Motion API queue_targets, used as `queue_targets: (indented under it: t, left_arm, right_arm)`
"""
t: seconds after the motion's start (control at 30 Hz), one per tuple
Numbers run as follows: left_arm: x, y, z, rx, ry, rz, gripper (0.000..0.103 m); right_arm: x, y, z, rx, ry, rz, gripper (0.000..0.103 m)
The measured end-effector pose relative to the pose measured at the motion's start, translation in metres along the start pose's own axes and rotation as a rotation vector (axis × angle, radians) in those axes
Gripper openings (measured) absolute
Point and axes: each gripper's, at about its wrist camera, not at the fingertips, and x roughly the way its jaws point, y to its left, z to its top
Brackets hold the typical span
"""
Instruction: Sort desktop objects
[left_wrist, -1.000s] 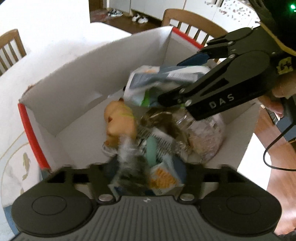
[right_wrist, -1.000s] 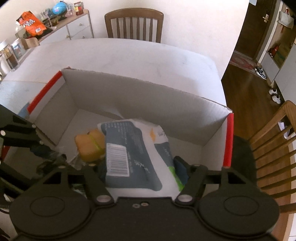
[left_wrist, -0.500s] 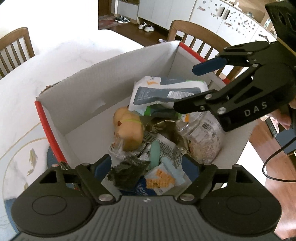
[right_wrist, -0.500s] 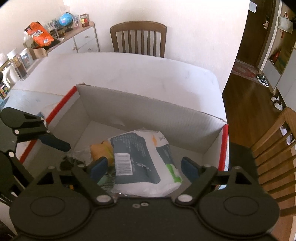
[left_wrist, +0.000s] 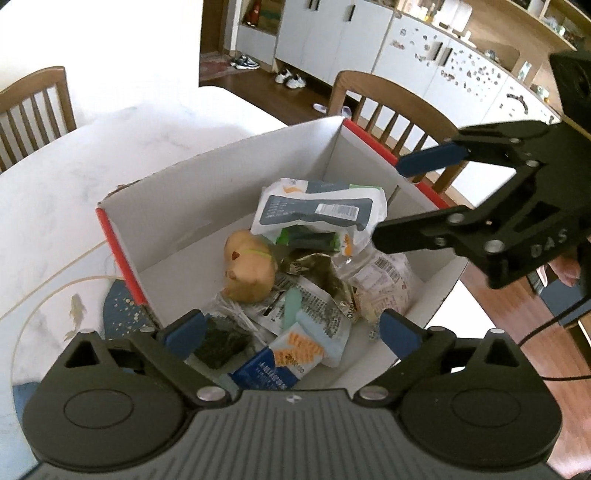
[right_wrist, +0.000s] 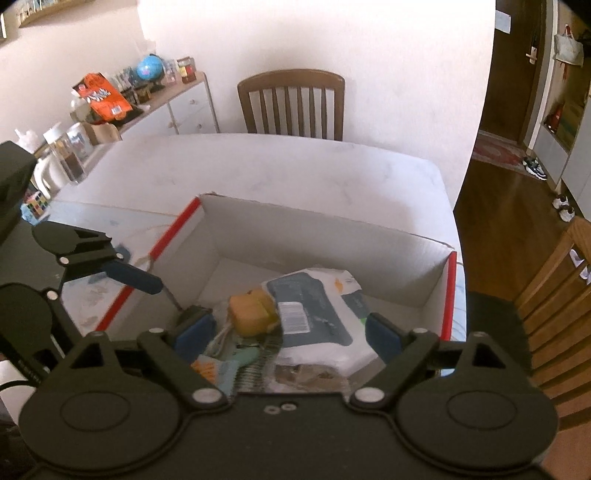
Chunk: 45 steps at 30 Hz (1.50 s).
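The left claw (left_wrist: 291, 326) hangs above the near end of a white cardboard box (left_wrist: 207, 192), its blue-padded jaws spreading apart with nothing gripped between them. The right claw (right_wrist: 286, 330) hangs over the same box from another side, its jaws also widening and empty; from the left wrist view it reaches in from the right edge.

The box, edged with red tape, sits on a pale marble-patterned bench (right_wrist: 295, 166). Inside it lies a jumble of desktop objects: a white and grey-blue pack of wipes (left_wrist: 319, 212) with a barcode label leans near the far corner, a tan plush toy (left_wrist: 249, 271) sits beside it toward the middle, a clear bag of snacks (left_wrist: 384, 290) rests against the right wall, and small sachets, one with orange print (left_wrist: 301, 350), cover the near floor.

Wooden chairs (right_wrist: 291, 105) stand around the bench.
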Motion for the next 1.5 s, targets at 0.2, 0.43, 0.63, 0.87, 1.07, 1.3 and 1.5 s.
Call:
queue_targets:
  t: [0.2,0.43,0.63,0.87,1.07,1.3,1.5]
  left_arm:
    - [-0.012,0.002,-0.007,-0.017,-0.034,0.013,0.103]
    - [-0.026,0.0,-0.018,-0.015,-0.076,0.068,0.103]
    - [-0.042,-0.002,-0.025,-0.05,-0.132,0.1,0.103]
    - [-0.057,-0.005,-0.035,-0.072,-0.18,0.104,0.103]
    - [-0.058,-0.007,-0.041,-0.071,-0.165,0.129,0.103]
    - [-0.058,-0.013,-0.047,-0.062,-0.178,0.169,0.103]
    - [-0.062,-0.015,-0.053,-0.119,-0.191,0.186,0.103]
  right_arm:
    - [-0.016,0.009,-0.007,0.023,-0.041,0.009,0.091]
    - [-0.029,0.018,-0.018,0.06,-0.08,0.004,0.095]
    - [-0.042,0.029,-0.032,0.076,-0.148,-0.029,0.097]
    - [-0.052,0.038,-0.049,0.101,-0.199,-0.04,0.101]
    - [-0.057,0.04,-0.059,0.152,-0.231,-0.026,0.103]
    - [-0.059,0.048,-0.07,0.172,-0.243,-0.055,0.103]
    - [-0.061,0.059,-0.082,0.142,-0.234,-0.107,0.103]
